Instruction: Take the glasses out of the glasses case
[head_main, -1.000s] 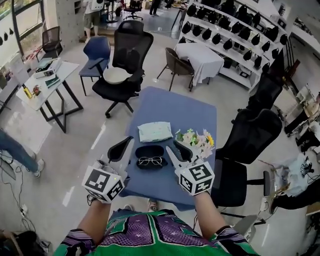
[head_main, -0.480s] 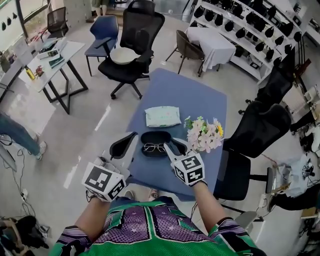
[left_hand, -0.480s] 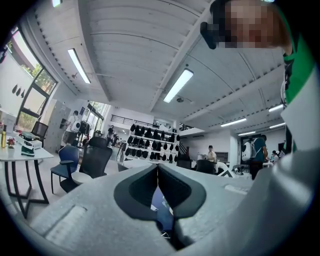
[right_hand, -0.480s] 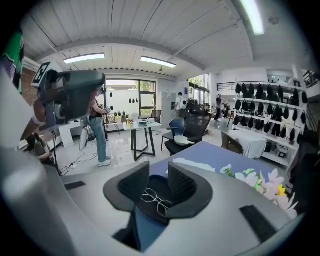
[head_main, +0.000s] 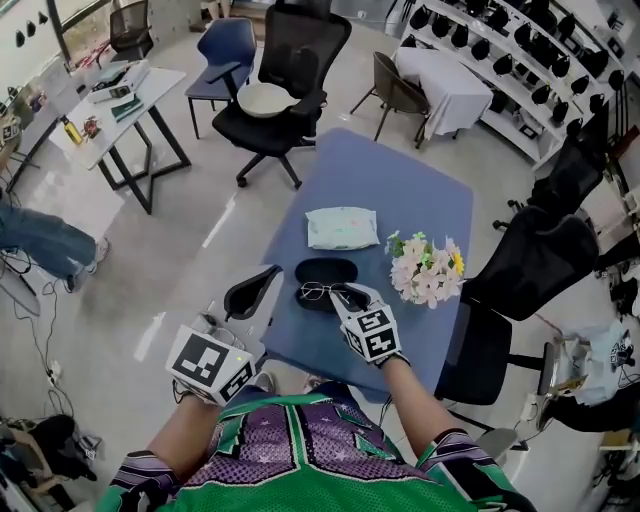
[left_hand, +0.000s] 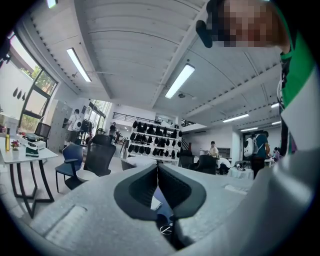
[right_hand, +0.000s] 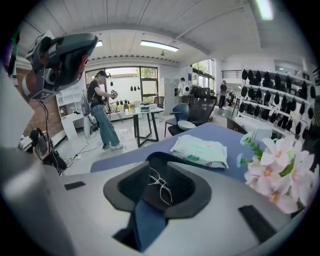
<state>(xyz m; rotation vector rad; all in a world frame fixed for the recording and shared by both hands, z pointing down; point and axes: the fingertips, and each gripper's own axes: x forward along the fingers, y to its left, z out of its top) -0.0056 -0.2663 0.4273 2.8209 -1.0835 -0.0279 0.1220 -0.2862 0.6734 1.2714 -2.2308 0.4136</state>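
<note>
Since the earlier frame the right gripper (head_main: 343, 294) has pushed forward over the table's near edge and now reaches the glasses case (head_main: 326, 270), while the left gripper (head_main: 267, 274) has dropped back, off the table's left side. In the right gripper view the right gripper (right_hand: 160, 165) has its jaws parted, with the thin-framed glasses (right_hand: 161, 185) lying between them in the dark open case (right_hand: 154, 156). From the head view the glasses (head_main: 315, 291) rest in the case's near half, just beside the jaw tips. The left gripper (left_hand: 157, 169) is clenched, tips together, with nothing between them. Beyond the case on the blue table (head_main: 372, 185) lies a pale green soft pack (head_main: 342, 227). A bunch of pink and white flowers (head_main: 428, 270) stands to the case's right.
</note>
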